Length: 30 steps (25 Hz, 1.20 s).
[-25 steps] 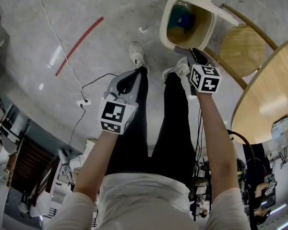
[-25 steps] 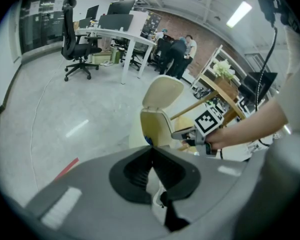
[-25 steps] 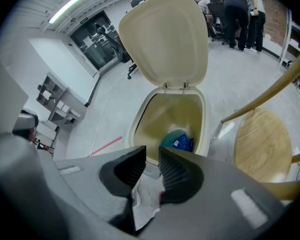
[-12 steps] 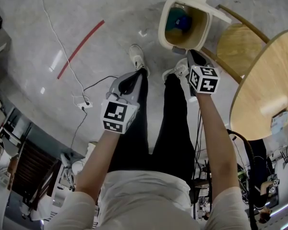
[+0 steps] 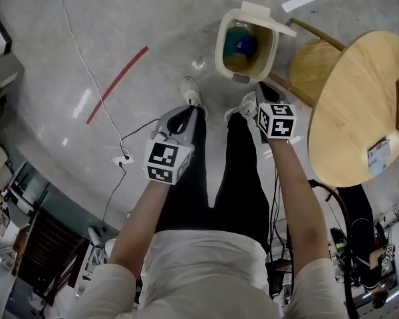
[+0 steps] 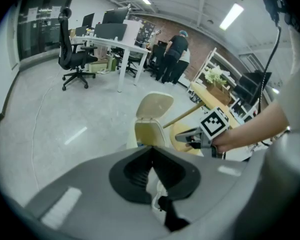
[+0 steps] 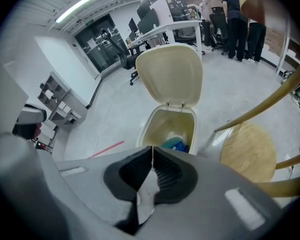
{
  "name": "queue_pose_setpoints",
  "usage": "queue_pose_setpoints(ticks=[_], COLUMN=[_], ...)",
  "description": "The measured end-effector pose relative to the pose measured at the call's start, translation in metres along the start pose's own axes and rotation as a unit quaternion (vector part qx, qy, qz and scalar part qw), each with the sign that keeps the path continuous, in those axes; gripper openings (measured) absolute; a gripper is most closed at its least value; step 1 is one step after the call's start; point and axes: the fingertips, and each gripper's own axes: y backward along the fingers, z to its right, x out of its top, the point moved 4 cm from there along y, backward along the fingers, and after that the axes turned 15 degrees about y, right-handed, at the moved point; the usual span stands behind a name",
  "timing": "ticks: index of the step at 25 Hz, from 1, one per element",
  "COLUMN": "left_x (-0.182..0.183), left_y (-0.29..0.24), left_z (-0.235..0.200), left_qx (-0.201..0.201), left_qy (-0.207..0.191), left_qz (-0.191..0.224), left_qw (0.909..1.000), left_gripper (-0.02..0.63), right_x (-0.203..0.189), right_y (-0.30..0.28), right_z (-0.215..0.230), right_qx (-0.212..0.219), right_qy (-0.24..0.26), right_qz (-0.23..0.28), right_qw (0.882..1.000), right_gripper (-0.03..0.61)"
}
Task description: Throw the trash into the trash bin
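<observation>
The cream trash bin (image 5: 221, 45) stands open on the floor just beyond the person's shoes, its lid (image 7: 170, 74) tipped back. Blue-green trash (image 7: 176, 144) lies at its bottom, also visible from above (image 5: 243, 43). My right gripper (image 5: 266, 93) hangs just short of the bin's near rim. Its jaws have just been closing and now meet, with nothing between them (image 7: 152, 153). My left gripper (image 5: 179, 118) hangs above the left leg, left of the bin (image 6: 149, 129). It is shut and empty (image 6: 151, 149).
A round wooden table (image 5: 359, 105) stands at the right, with a wooden stool (image 5: 312, 65) between it and the bin. A red tape line (image 5: 116, 85) and a white cable with a power strip (image 5: 120, 157) lie on the floor at the left. People stand at desks (image 6: 175, 59) far off.
Both grippers have risen away from the floor. The bin now looks smaller and sits further from the right gripper, and the head view shows more of the table.
</observation>
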Motion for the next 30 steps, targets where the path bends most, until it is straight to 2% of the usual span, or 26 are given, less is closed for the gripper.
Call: queue_pose_setpoints(ticks=[6,13,23,30], left_x=[0.01,0.044,0.062,0.06], left_y=[0.025,0.056,0.079,0.102], left_z=[0.02,0.045,0.078,0.103], left_qx=[-0.001,-0.009,-0.031,-0.052], left_qy=[-0.015,-0.033,-0.043,-0.054], left_qz=[-0.004,0.013,0.022,0.009], left_qw=[0.9999,0.9993,0.9984,0.9971], left_gripper=[0.005,0.005,0.005,0.005], right_x=[0.017,0.047,0.066,0.069], right_y=[0.042,0.086,0.146,0.19], right_z=[-0.007,-0.017,-0.033,-0.047], right_qx=[-0.004,-0.001,0.002,-0.007], right_qy=[-0.002,0.006,0.016,0.008], right_qz=[0.011,0.032,0.051,0.07], right_qw=[1.0,0.999,0.999,0.998], right_gripper=[0.002,0.0,0.0,0.0])
